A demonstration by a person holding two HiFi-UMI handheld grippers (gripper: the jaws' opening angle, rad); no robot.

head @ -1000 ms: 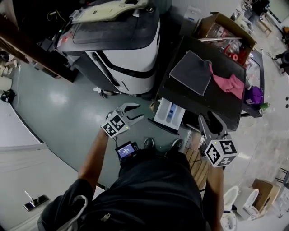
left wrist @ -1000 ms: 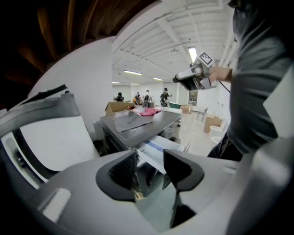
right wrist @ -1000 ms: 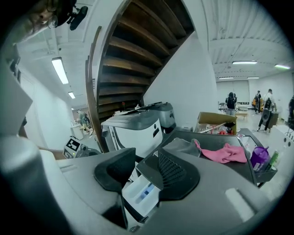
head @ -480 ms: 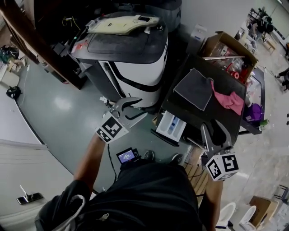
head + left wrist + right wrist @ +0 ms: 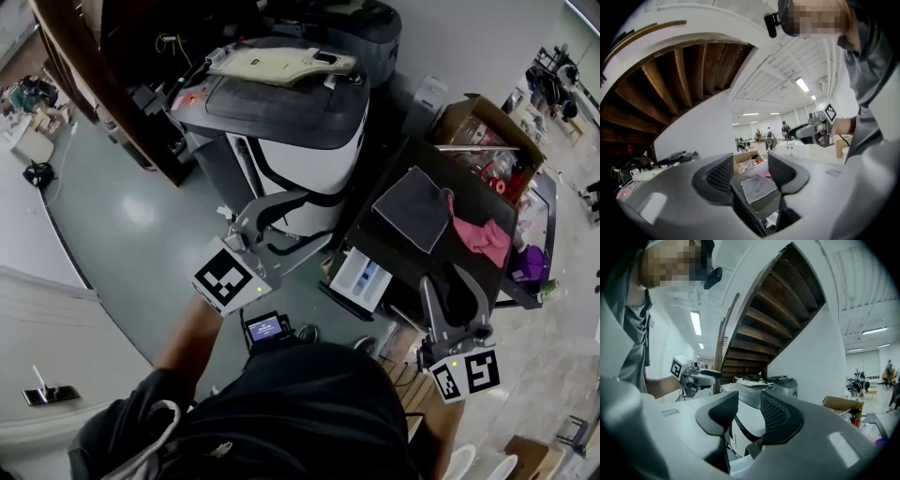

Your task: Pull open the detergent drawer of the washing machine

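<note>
The dark-topped washing machine (image 5: pixel 466 253) stands at the right, and its white detergent drawer (image 5: pixel 361 274) sticks out of the front, showing blue inside. My left gripper (image 5: pixel 317 218) hangs in the air left of the drawer, apart from it. Its jaws are opening, with nothing between them (image 5: pixel 750 171). My right gripper (image 5: pixel 450 281) is held over the machine's near right corner, open and empty (image 5: pixel 749 411). Each gripper shows in the other's view: the right gripper (image 5: pixel 815 131) and the left gripper (image 5: pixel 696 376).
A grey cloth (image 5: pixel 415 208) and a pink cloth (image 5: pixel 481 239) lie on the machine's top. A white and grey machine (image 5: pixel 300 141) stands to the left, with a cardboard box (image 5: pixel 487 141) behind. A wooden staircase (image 5: pixel 773 315) rises beyond. A small lit screen (image 5: pixel 267 328) sits by my feet.
Both grippers have risen. The left gripper's jaws stand wider than before. The drawer stays pulled out, with neither gripper on it.
</note>
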